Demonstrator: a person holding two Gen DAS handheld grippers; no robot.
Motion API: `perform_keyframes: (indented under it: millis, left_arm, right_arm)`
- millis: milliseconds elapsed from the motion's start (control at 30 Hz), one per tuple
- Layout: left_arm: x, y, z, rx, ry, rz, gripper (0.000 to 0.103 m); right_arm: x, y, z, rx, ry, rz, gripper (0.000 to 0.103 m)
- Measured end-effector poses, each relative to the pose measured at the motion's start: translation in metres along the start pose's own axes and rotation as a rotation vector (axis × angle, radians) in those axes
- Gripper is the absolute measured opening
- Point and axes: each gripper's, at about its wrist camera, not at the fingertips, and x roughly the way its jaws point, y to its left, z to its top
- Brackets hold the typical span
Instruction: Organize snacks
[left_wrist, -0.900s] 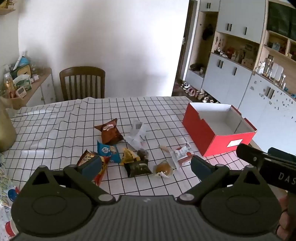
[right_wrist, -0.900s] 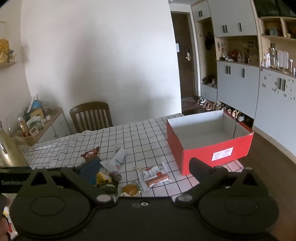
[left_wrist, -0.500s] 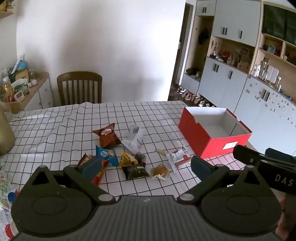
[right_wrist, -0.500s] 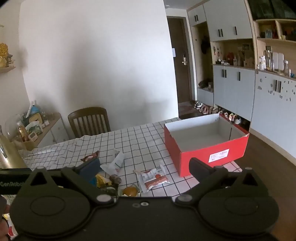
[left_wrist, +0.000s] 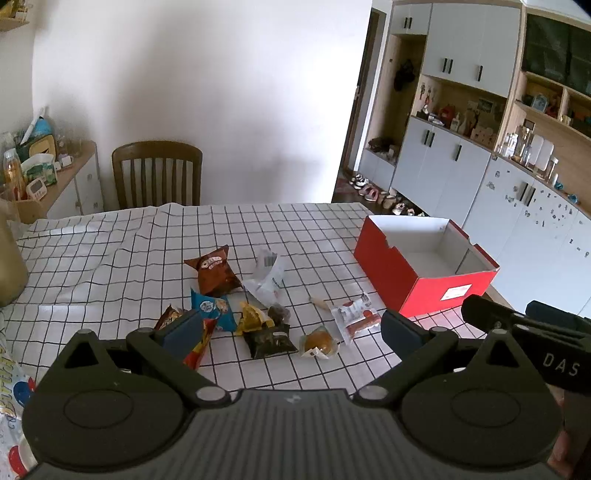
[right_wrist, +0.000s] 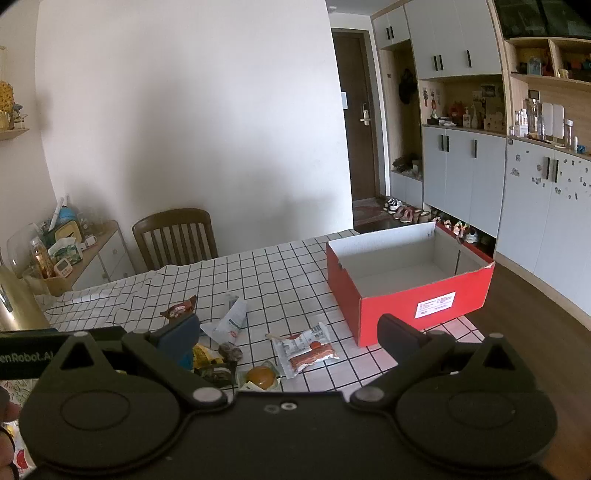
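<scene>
Several snack packets lie in a loose pile on the checked tablecloth (left_wrist: 110, 258): a brown bag (left_wrist: 214, 273), a white pouch (left_wrist: 267, 275), a blue packet (left_wrist: 212, 308), a dark packet (left_wrist: 271, 341), a round bun in clear wrap (left_wrist: 318, 341) and a red-and-white sausage packet (left_wrist: 356, 317). An open, empty red box (left_wrist: 413, 273) stands at the table's right end. My left gripper (left_wrist: 291, 328) is open and empty, above the near side of the pile. My right gripper (right_wrist: 291, 328) is open and empty, held above the sausage packet (right_wrist: 308, 349) and near the box (right_wrist: 406, 288).
A wooden chair (left_wrist: 159, 173) stands at the table's far side against the white wall. A sideboard with bottles and clutter (left_wrist: 40, 173) is at the far left. Grey cabinets and shelves (left_wrist: 480, 158) line the right wall, with shoes on the floor.
Both grippers have risen and tilted up a little, so the table and snacks sit lower in both views. Nothing on the table has moved. Both grippers stay open.
</scene>
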Motion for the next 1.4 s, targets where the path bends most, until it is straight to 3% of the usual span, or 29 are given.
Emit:
perform_keyframes:
  millis: [1000,1400]
  left_arm:
    - [0.004,-0.001,0.003,-0.015,-0.001,-0.019,0.103]
    - [0.011,-0.001,0.007,-0.017,0.003,0.007,0.103]
  right_arm:
    - [-0.005,0.007,0.005,-0.029,-0.031,-0.015,0.103]
    - [0.003,0.005,0.006,-0.029,-0.027,-0.003,0.103]
